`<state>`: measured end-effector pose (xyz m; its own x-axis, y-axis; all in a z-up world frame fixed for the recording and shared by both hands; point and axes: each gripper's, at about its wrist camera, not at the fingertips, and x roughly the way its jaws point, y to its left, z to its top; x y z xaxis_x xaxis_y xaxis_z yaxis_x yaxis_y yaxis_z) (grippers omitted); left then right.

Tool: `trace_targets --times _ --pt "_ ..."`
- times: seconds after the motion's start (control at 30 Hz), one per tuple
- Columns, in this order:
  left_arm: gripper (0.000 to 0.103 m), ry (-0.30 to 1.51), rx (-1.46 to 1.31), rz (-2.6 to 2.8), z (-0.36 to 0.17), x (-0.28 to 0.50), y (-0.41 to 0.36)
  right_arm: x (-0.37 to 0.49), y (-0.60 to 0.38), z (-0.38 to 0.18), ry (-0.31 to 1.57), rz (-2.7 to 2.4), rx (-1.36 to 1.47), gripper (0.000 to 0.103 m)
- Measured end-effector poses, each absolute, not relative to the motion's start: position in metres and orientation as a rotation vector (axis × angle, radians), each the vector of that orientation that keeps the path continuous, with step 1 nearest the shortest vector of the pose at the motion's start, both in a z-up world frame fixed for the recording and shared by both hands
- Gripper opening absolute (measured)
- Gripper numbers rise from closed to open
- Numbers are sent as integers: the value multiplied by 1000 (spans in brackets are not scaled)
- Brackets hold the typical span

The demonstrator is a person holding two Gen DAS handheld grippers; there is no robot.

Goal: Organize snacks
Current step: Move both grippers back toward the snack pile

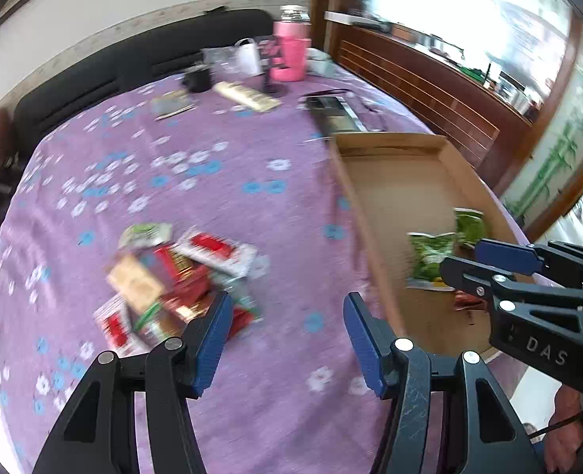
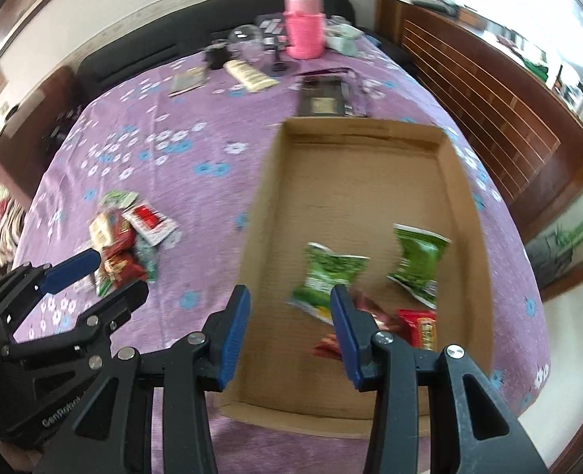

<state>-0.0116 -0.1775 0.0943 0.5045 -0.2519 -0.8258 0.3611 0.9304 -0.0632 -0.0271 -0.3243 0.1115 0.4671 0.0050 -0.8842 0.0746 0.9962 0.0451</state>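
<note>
Looking along the left gripper (image 1: 283, 339), the jaws stand apart with nothing between them, poised over the purple flowered cloth of the desk (image 1: 220, 205). Just ahead and to its left lies the pile of snacks (image 1: 173, 280), a blurred heap of red, white and green packets not yet sorted. To the right sits the cardboard tray (image 1: 374, 237), and the right gripper (image 1: 461, 256) reaches in over it, close to a green packet (image 1: 429, 252). At the far end of the desk a pink flask (image 1: 290, 53) stands among odds and ends.

From the right wrist view, the right gripper (image 2: 289, 316) is likewise released and empty, hanging above the near left part of the cardboard tray (image 2: 267, 181). Inside the tray lie two green packets (image 2: 327, 276), (image 2: 418, 264) and, nearer, a few red packets (image 2: 418, 326) partly hidden behind a finger. The left gripper (image 2: 106, 272) shows at the left edge beside the pile of snacks (image 2: 125, 237).

As a judgement, the task is partly done: several packets are in the tray, but the larger heap is left on the cloth, so many more transfers remain
</note>
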Motion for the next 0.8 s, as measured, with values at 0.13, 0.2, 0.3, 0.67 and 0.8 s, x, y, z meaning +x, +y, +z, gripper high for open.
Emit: trace_targets --times 0.13,0.2,0.3,0.67,0.8 --pt "61 978 71 -306 92 -12 -143 -25 -294 112 1073 16 24 41" --pt "61 987 44 -275 89 -12 -126 -24 -278 111 1068 46 1 41" --pt "61 1007 -2 -215 82 -11 -95 -26 -260 112 1055 83 -35 41" --pt "61 1120 -218 -32 49 7 4 -39 -218 113 1001 180 -153 41" --pt "61 1153 -239 -58 41 21 -2 -41 -228 113 1000 168 -136 46"
